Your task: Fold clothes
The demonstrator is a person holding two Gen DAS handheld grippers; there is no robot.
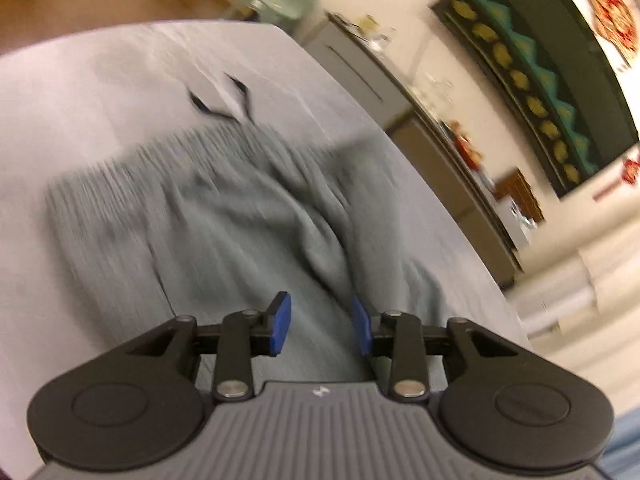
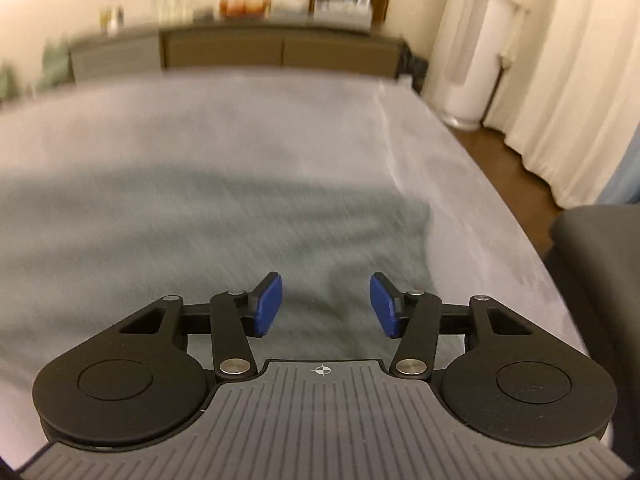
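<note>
Pale grey bedding [image 2: 240,128] carries rumpled grey-green shorts [image 1: 224,216]; left gripper [image 1: 321,328] and right gripper [image 2: 326,306] hover spread, empty. Bunched middle ridge risks a crooked fold.

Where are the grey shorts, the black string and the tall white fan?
grey shorts [image 1: 224,216]: left wrist view, on the front cloth below the waistband.
black string [image 1: 244,98]: left wrist view, on one loose end.
tall white fan [image 2: 468,60]: right wrist view, on its body.
</note>
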